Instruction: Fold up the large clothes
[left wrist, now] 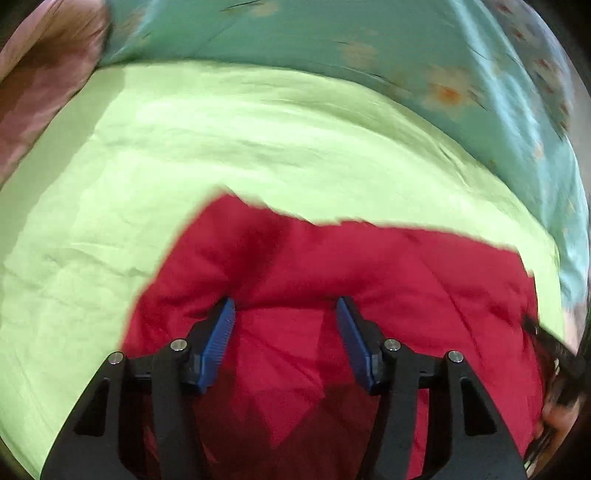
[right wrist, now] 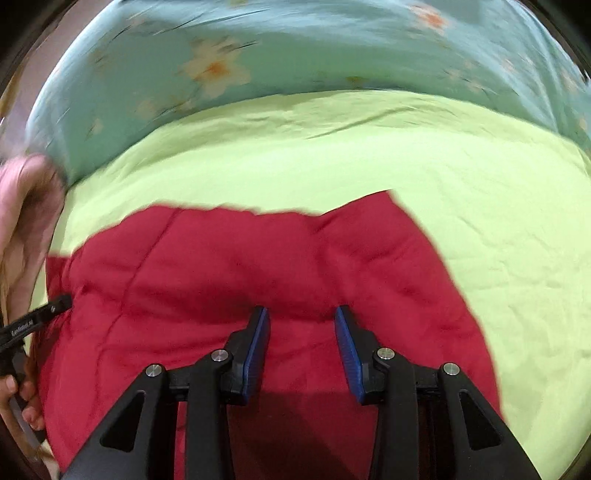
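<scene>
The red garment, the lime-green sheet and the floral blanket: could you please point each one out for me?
red garment (left wrist: 369,266): left wrist view, its upper flat area.
lime-green sheet (right wrist: 480,206): right wrist view, bare stretch right of the garment.
floral blanket (right wrist: 295,55): right wrist view, plain teal area.

Each camera sits just behind its own two fingers and looks forward and downward along them. The left wrist view looks from close above the red garment (left wrist: 332,288), with the light green sheet (left wrist: 184,147) further ahead and the teal flowered cover (left wrist: 332,33) at the top. The right wrist view faces the same way, equally near the red garment (right wrist: 221,266). Both views share the garment, the green sheet (right wrist: 369,147) and the teal cover (right wrist: 332,48). The pink cushion (left wrist: 40,77) appears only in the left wrist view.
</scene>
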A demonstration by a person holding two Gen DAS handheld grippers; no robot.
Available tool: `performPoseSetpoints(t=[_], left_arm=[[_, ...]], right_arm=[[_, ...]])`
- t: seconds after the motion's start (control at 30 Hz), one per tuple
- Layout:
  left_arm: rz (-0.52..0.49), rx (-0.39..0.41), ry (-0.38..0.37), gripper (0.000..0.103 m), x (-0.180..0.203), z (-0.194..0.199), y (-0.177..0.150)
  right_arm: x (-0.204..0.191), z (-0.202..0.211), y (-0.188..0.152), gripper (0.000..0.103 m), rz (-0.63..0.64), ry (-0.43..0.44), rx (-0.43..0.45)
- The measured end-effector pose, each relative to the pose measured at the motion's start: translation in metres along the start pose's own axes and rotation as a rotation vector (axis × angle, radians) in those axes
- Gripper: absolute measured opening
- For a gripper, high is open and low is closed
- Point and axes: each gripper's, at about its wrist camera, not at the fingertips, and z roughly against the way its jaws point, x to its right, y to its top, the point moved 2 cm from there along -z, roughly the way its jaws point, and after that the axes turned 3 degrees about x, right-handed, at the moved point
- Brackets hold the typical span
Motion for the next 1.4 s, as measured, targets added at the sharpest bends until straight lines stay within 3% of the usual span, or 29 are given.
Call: performPoseSetpoints(t=[0.13, 0.23, 0.37, 0.47, 0.57, 0.63, 0.67, 0.7, 0.77, 0.87, 1.03, 1.2, 1.3, 1.4], left_arm=[[0.138, -0.013, -0.046, 0.051, -0.031, -0.012, 0.0], [0.154, 0.008, -0.051, 0.047, -0.036, -0.01, -0.008], [0.152, 0.003, -0.047, 0.047, -0.033, -0.011, -0.007], [0.116, 0.004, -0.008, 0.047, -0.027, -0.002, -0.005], [0.079, 0.019, -0.007, 0.047, -0.021, 0.018, -0.003], [0.038, 0.046, -0.035, 0.047, -0.015, 0.047, -0.012], [0.014, 0.057, -0.055, 0.048, -0.012, 0.061, -0.019], [-0.016, 0.067, -0.063, 0.049, -0.007, 0.074, -0.028], [-0.071, 0.079, -0.061, 0.055, 0.002, 0.093, -0.046], [-0.149, 0.088, -0.069, 0.056, 0.016, 0.117, -0.082], [-0.176, 0.069, -0.075, 0.056, 0.02, 0.141, -0.135], [-0.234, 0.079, -0.029, 0.056, 0.026, 0.151, -0.161], [-0.254, 0.062, -0.008, 0.061, 0.024, 0.14, -0.167], [-0.266, 0.045, 0.012, 0.069, 0.022, 0.127, -0.169]], right_arm=[[0.029, -0.005, -0.002, 0.036, -0.139, 0.037, 0.016], [0.04, -0.004, -0.007, 0.034, -0.195, 0.042, 0.036], [0.063, -0.003, -0.016, 0.005, -0.32, 0.057, 0.046], [0.07, -0.005, -0.016, 0.003, -0.349, 0.077, 0.023], [0.059, 0.008, -0.011, 0.011, -0.29, 0.036, 0.023], [0.05, 0.025, -0.014, 0.025, -0.245, 0.012, 0.049], [0.045, 0.04, -0.017, 0.042, -0.219, 0.004, 0.071], [0.038, 0.055, -0.022, 0.052, -0.188, 0.009, 0.096], [0.026, 0.078, -0.032, 0.053, -0.122, 0.013, 0.128], [0.006, 0.11, -0.063, 0.052, -0.032, 0.035, 0.137], [-0.016, 0.139, -0.114, 0.053, 0.057, 0.04, 0.123], [-0.02, 0.161, -0.154, 0.057, 0.102, 0.0, 0.124], [-0.019, 0.156, -0.166, 0.066, 0.129, -0.054, 0.107], [-0.008, 0.138, -0.167, 0.069, 0.1, -0.049, 0.07]])
